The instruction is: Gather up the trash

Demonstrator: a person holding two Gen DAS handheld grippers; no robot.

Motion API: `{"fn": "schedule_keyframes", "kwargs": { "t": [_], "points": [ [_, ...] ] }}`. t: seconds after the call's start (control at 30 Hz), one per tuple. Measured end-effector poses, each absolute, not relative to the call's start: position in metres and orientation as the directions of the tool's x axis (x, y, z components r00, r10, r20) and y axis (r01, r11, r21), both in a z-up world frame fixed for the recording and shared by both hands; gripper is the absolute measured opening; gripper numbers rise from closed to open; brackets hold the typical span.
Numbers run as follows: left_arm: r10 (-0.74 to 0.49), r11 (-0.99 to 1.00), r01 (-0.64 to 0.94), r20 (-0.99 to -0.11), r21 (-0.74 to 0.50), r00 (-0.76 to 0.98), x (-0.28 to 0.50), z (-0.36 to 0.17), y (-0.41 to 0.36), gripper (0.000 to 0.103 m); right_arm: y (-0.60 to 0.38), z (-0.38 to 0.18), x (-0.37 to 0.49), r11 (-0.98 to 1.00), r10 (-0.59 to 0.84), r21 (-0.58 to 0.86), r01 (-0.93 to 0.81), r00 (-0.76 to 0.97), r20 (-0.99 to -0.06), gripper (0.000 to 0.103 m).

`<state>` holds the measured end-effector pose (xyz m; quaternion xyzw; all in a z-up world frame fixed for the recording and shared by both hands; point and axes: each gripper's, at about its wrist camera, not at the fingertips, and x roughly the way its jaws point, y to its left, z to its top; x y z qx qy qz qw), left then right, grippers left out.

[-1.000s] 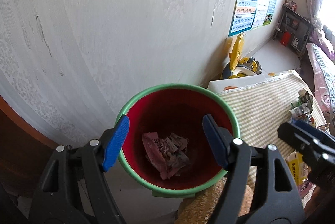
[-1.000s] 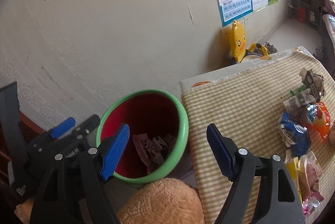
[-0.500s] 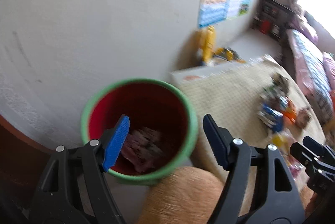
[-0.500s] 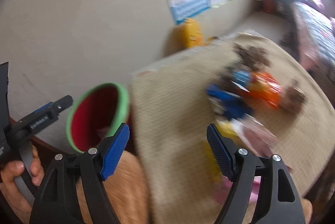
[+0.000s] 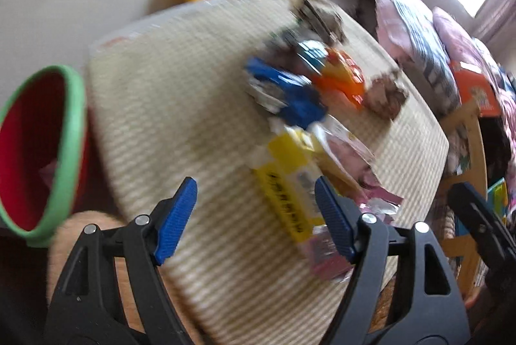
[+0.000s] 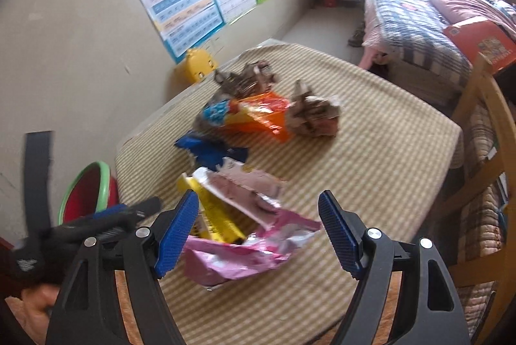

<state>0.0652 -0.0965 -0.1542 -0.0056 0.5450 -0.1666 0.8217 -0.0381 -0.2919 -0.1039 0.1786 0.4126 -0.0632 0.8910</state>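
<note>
Left hand-held gripper (image 5: 254,216): jaws opening, wide, nothing btwn pads; over near edge of table (image 5: 180,106). Yellow wrapper (image 5: 287,183) just ahead by its right pad, long axis running from near edge away toward table centre.
Right hand-held gripper (image 6: 258,228): jaws wide, empty; above pink wrapper (image 6: 245,251), crumpled, no clear axis, at near edge.
Further out: blue wrapper (image 6: 209,151), orange wrapper (image 6: 261,116) w/ long axis across table, two brown crumpled wrappers (image 6: 314,116) beyond.
Bin (image 6: 85,193): red inside, green rim, left of table, beside the wall.
</note>
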Motion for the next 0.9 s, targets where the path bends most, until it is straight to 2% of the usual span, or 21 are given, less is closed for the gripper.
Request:
{"fn": "schedule_keyframes", "kwargs": {
  "t": [0.2, 0.3, 0.37, 0.4, 0.53, 0.73, 0.9],
  "points": [
    [-0.208, 0.952, 0.274, -0.945, -0.136, 0.254, 0.08, -0.191, -0.134, 0.075, -0.307, -0.115, -0.047, 0.914, 0.057, 0.294, 0.28, 0.629, -0.776, 0.074],
    [-0.232, 0.953, 0.25, -0.941, -0.17, 0.247, 0.08, -0.195, -0.133, 0.074, -0.311, -0.122, -0.047, 0.914, 0.067, 0.296, 0.278, 0.614, -0.786, 0.074],
    [-0.266, 0.939, 0.283, -0.934, -0.195, 0.239, 0.078, -0.193, -0.135, 0.056, -0.312, -0.127, -0.042, 0.917, 0.076, 0.293, 0.27, 0.604, -0.794, 0.074],
    [-0.278, 0.931, 0.303, -0.931, -0.202, 0.236, 0.076, -0.19, -0.137, 0.04, -0.312, -0.13, -0.038, 0.921, 0.088, 0.293, 0.258, 0.595, -0.799, 0.074],
    [-0.274, 0.924, 0.336, -0.93, -0.184, 0.245, 0.072, -0.183, -0.135, 0.026, -0.304, -0.137, -0.014, 0.952, 0.114, 0.253, 0.175, 0.562, -0.819, 0.074],
    [-0.266, 0.935, 0.315, -0.909, -0.163, 0.321, 0.06, -0.156, -0.1, 0.025, -0.285, -0.159, 0.032, 0.982, 0.135, 0.182, 0.058, 0.464, -0.876, 0.08],
    [-0.28, 0.948, 0.257, -0.874, -0.187, 0.398, 0.065, -0.133, -0.068, 0.026, -0.267, -0.191, 0.061, 0.963, 0.246, 0.268, 0.017, 0.344, -0.906, 0.082]
  ]
}}
